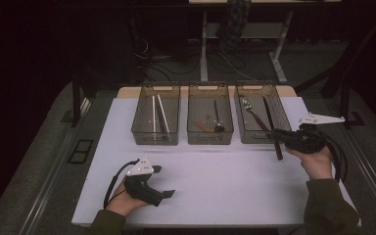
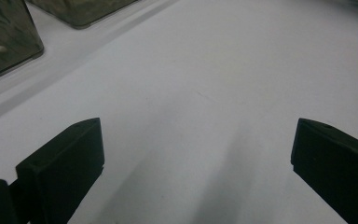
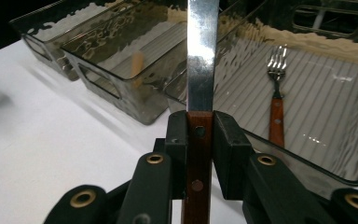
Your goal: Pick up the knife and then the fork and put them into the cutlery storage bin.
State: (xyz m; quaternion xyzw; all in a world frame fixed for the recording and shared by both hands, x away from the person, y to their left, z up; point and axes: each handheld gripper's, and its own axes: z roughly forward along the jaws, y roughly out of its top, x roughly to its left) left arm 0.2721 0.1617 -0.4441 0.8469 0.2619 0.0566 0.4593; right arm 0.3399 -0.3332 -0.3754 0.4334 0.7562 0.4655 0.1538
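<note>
The right gripper [image 3: 199,135] has its fingers clamped on the wooden-handled steel knife [image 3: 200,65], blade over the right-hand smoked plastic bin [image 1: 263,138]. Lower it level beside the fork [image 3: 276,88] before releasing. The left gripper [image 1: 162,182] rests with fingers spread on the white tabletop [image 1: 225,171].

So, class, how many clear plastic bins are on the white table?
3, side by side along the table's far edge: left bin with chopsticks, middle bin with a spoon, right bin with a fork.

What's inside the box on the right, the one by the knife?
A fork with a wooden handle lies inside the right box. The knife, held in the right tongs, pokes over it. The blade covers part of the floor, so anything under it stays hidden.
</note>
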